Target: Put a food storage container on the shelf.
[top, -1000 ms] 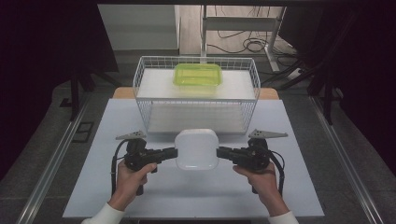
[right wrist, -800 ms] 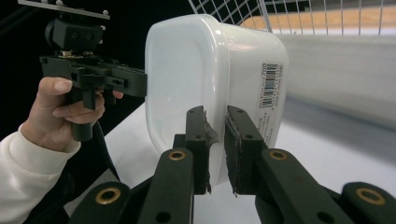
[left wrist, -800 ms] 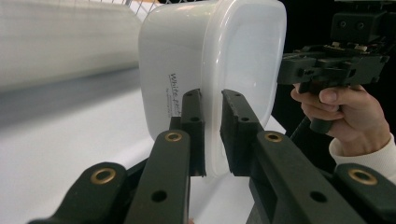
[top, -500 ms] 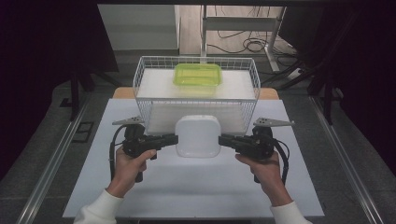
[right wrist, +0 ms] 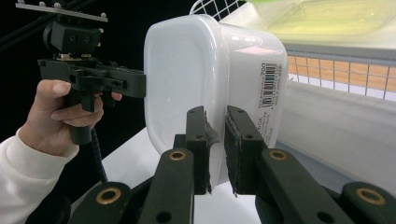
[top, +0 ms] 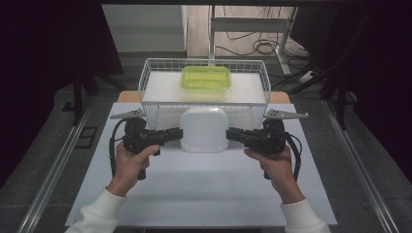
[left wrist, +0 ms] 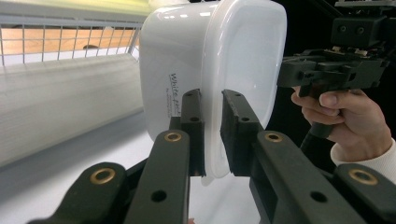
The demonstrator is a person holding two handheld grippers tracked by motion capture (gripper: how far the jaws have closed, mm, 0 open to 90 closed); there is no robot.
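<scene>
Here the left gripper (top: 179,134) and right gripper (top: 230,134) each clamp a side rim of the white container (top: 204,129), held above the table (top: 204,194) just near of the wire basket (top: 145,82).

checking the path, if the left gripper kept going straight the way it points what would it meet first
The left gripper already clamps the white container; beyond it, probably the right gripper.

High view: overhead, facing forward and down across the table (top: 204,194). Gripper views: close, each along its own jaws, facing inward from opposite sides. Shared: white container (top: 204,130) (left wrist: 210,60) (right wrist: 210,74), wire basket (top: 145,87) (left wrist: 70,39) (right wrist: 345,70).
</scene>
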